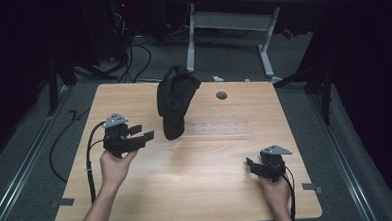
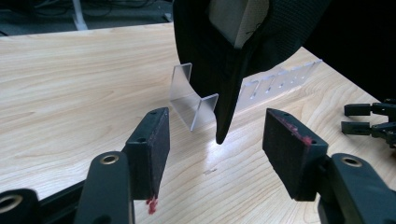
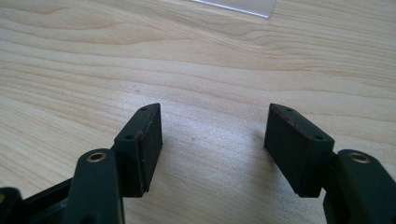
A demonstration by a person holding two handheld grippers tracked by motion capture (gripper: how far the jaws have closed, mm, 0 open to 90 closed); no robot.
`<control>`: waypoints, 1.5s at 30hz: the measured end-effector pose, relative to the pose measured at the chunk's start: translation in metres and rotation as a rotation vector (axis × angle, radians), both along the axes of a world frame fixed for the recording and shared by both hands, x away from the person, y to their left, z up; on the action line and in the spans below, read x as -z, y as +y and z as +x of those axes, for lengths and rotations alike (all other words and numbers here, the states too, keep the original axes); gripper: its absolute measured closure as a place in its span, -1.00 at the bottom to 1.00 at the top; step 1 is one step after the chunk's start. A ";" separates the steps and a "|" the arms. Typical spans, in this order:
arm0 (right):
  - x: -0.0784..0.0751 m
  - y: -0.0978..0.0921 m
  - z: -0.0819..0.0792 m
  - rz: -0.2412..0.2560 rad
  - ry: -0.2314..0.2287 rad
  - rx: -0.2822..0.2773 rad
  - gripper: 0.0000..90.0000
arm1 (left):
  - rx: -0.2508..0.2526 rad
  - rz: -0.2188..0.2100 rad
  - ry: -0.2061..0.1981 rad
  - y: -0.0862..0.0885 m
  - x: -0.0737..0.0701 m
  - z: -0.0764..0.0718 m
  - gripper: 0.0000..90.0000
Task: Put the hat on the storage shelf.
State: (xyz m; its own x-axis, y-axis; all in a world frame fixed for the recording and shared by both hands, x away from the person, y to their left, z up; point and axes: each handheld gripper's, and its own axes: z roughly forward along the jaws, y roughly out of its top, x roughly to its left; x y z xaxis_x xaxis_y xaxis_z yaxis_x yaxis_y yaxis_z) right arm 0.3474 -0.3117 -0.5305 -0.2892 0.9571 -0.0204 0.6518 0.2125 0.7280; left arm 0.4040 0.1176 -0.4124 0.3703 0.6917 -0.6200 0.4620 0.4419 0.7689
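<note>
A black fabric item (image 1: 176,102), perhaps a cap or pouch, stands propped on a clear plastic stand (image 2: 193,100) at the table's middle back. Its pointed lower edge (image 2: 224,116) hangs just ahead of my left gripper (image 2: 217,122). That gripper (image 1: 144,132) is open, held above the table left of the item, and nothing is between its pads. My right gripper (image 1: 250,165) rests low near the front right of the table. It is open (image 3: 215,116) over bare wood.
The light wooden table (image 1: 197,190) has a round cable hole (image 1: 221,95) at the back. A clear slotted plastic strip (image 2: 280,84) lies flat to the right of the stand. A white desk frame (image 1: 230,24) and cables stand beyond the table.
</note>
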 end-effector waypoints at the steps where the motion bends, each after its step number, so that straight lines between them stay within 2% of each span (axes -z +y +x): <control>1: 0.000 0.000 0.000 0.000 0.000 0.000 -0.17 | -0.004 0.001 0.000 0.001 0.000 -0.002 -0.08; 5: 0.000 0.000 0.000 0.000 0.000 0.000 -0.18 | -0.010 0.020 0.003 0.004 0.005 -0.007 -0.08; 8: 0.000 0.000 0.000 0.001 0.000 -0.002 -0.18 | -0.012 0.017 0.012 0.006 0.007 -0.008 -0.08; 10: 0.000 0.000 0.000 0.000 0.000 -0.001 -0.18 | -0.016 -0.029 0.035 0.008 0.008 -0.011 -0.09; 12: 0.000 0.000 0.000 0.000 0.001 0.000 -0.18 | -0.017 -0.043 0.042 0.009 0.009 -0.013 -0.10; 22: 0.000 0.000 0.000 0.001 0.000 -0.001 -0.18 | -0.005 -0.056 0.062 0.008 0.015 -0.020 -0.12; 25: 0.000 0.000 0.000 0.004 0.002 0.002 -0.18 | 0.002 -0.042 0.095 0.006 0.022 -0.013 -0.14; 30: 0.000 0.000 0.000 0.003 0.001 0.001 -0.18 | -0.001 -0.025 0.120 0.002 0.035 -0.009 -0.16; 32: 0.000 0.000 0.000 0.003 0.002 0.000 -0.18 | -0.003 -0.016 0.135 0.000 0.045 -0.011 -0.17; 39: 0.000 0.000 0.000 0.005 0.000 0.000 -0.19 | -0.029 -0.001 0.155 0.002 0.059 -0.016 -0.17; 42: 0.000 0.000 0.000 0.007 0.002 0.001 -0.19 | -0.041 0.035 0.175 0.001 0.074 -0.022 -0.18; 43: 0.000 0.000 0.000 0.007 0.002 0.001 -0.19 | -0.041 0.035 0.175 0.001 0.074 -0.022 -0.18; 45: 0.000 0.000 0.000 0.007 0.002 0.001 -0.19 | -0.049 0.042 0.192 0.001 0.083 -0.022 -0.19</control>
State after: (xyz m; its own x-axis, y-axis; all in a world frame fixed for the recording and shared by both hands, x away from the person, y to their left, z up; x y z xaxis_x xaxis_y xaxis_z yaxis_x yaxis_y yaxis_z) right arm 0.3476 -0.3115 -0.5305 -0.2884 0.9574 -0.0128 0.6538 0.2067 0.7279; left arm 0.3816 0.1186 -0.4951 0.2133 0.7330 -0.6459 0.5804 0.4367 0.6873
